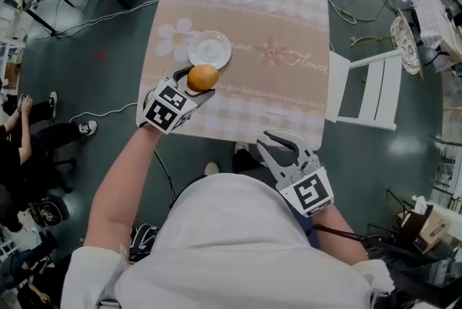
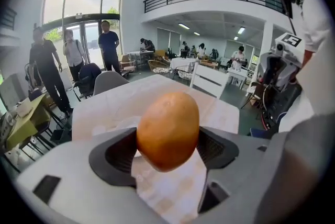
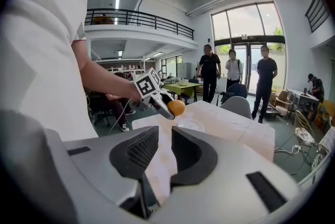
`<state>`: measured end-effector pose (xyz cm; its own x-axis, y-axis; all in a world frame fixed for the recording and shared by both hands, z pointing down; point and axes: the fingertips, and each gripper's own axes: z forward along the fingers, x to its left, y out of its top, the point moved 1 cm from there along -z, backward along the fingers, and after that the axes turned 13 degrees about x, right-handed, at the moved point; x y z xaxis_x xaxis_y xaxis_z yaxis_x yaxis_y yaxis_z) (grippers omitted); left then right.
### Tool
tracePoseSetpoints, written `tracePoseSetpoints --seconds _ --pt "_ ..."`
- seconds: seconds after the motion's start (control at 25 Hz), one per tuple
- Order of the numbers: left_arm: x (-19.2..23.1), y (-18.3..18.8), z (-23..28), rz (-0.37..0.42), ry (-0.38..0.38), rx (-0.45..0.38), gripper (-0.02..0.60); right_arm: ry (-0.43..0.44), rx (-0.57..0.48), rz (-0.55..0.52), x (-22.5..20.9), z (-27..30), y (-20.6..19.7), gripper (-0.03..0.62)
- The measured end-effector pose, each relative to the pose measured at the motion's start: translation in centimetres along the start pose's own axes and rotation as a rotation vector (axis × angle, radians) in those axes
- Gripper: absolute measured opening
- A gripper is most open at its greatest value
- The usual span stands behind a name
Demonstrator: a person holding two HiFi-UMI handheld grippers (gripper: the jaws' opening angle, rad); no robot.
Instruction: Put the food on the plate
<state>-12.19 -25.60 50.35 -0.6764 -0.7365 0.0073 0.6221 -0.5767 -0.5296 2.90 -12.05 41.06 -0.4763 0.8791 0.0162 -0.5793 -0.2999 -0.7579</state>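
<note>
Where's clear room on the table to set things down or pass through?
The plate is bare. The tablecloth is free from the plate rightwards to the edge by the white chair. Crowded only at the near-left, where the left gripper holds the food.

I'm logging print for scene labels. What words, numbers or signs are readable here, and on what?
"Flower": cursive, on the tablecloth.
Another cursive word beside the plate: too faint to read.
Cubes on left gripper and right gripper: square markers, no letters.
Orange food item in the left gripper: no print.
</note>
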Motion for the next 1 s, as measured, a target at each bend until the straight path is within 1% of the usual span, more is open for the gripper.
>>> tracePoseSetpoints --seconds 0.2,0.32,0.44,0.6,0.72,0.8,0.88,1.0 --pt "4.6 0.7 5.0 0.031 0.05 0.138 0.365 0.007 0.001 0.039 -4.2 0.3 -0.4 0.087" --pt "6.7 0.8 7.9 0.057 0.079 0.217 0.365 0.003 0.016 0.032 -6.4 0.2 -0.5 0.087" --pt "8.2 0.3 10.6 0.082 0.108 0.314 0.365 0.002 0.032 0.049 -8.1 0.3 -1.3 0.087" --pt "9.6 -0.5 13.6 0.127 0.141 0.427 0.367 -0.002 0.03 0.108 -10.1 0.5 -2.6 0.087" --pt "10.2 -1.1 14.8 0.14 0.154 0.479 0.367 -0.002 0.046 0.105 -11.1 0.5 -3.0 0.087" --pt "10.4 -1.5 15.4 0.153 0.161 0.51 0.367 -0.004 0.039 0.129 -11.8 0.6 -3.3 0.087" --pt "10.6 -1.6 15.7 0.16 0.164 0.532 0.367 -0.006 0.03 0.148 -12.4 0.8 -3.6 0.087" --pt "10.7 -1.6 15.9 0.16 0.159 0.548 0.367 -0.005 0.038 0.139 -13.1 0.9 -3.6 0.087"
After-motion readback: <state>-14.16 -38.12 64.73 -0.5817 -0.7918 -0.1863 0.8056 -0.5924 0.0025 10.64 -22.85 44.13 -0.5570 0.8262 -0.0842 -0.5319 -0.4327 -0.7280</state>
